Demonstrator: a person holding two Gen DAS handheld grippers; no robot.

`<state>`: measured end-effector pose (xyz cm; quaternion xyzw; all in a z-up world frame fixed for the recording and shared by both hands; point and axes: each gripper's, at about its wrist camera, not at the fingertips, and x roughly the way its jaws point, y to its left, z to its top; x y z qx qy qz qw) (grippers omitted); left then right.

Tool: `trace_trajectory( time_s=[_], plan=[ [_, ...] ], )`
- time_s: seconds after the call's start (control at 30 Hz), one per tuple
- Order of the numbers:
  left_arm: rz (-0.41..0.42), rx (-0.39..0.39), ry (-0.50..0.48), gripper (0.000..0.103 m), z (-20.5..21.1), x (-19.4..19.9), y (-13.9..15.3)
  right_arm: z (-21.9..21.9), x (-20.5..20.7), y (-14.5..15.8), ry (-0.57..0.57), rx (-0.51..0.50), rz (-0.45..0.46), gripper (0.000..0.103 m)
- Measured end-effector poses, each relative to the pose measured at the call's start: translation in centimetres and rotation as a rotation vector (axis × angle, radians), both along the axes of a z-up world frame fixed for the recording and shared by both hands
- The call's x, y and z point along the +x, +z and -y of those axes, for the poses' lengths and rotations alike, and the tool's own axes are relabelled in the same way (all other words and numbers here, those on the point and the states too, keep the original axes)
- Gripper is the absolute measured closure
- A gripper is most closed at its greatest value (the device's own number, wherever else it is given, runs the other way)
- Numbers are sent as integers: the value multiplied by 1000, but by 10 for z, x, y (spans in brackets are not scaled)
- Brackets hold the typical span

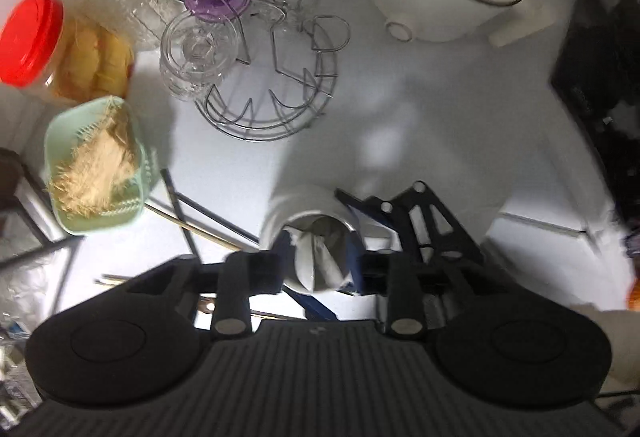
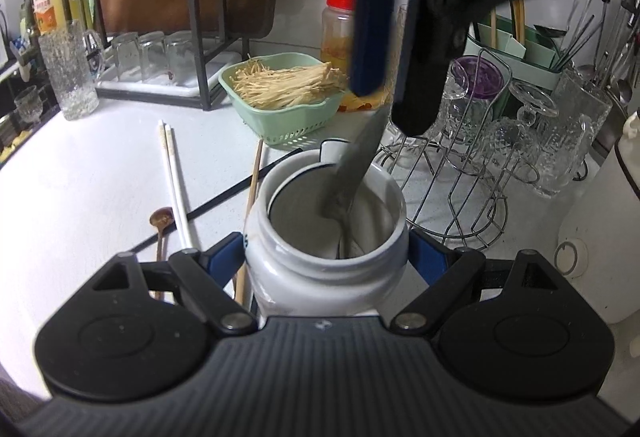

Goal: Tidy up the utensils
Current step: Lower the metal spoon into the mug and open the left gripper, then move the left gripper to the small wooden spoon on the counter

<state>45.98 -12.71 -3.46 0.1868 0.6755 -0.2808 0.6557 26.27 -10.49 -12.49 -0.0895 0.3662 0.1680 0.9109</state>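
Metal utensil point(image 2: 356, 173) leans, lower end inside the white jar point(image 2: 326, 257).

1. A yellow oil bottle point(image 2: 50, 3) behind the dish rack point(image 2: 200, 17) carries an orange label with printed characters, too small and blurred to read.
2. The ribbed gripper bodies in both wrist views bear a tiny pale mark at the centre top edge; it cannot be made out.
3. No other text, brand, number or sign is readable anywhere in either view.
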Motion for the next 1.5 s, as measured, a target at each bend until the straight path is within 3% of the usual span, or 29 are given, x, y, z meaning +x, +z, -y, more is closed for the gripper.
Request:
trace_trajectory(
  time_s=[0.33,0.63,1.1,1.3,1.5],
  plan=[
    [194,-171,190,65,-70,0,57,2,2,3,-21,22,-23,14],
    [298,-283,323,65,-126,-43,62,9,1,4,-46,76,-27,14],
    [400,-335,543,65,-203,-101,26,13,4,7,-60,104,-46,14],
    [419,-366,648,65,-224,-115,-6,13,5,7,-50,101,-45,14],
    [381,-398,810,65,-244,-132,-47,12,6,7,-45,94,-41,14]
  ],
)
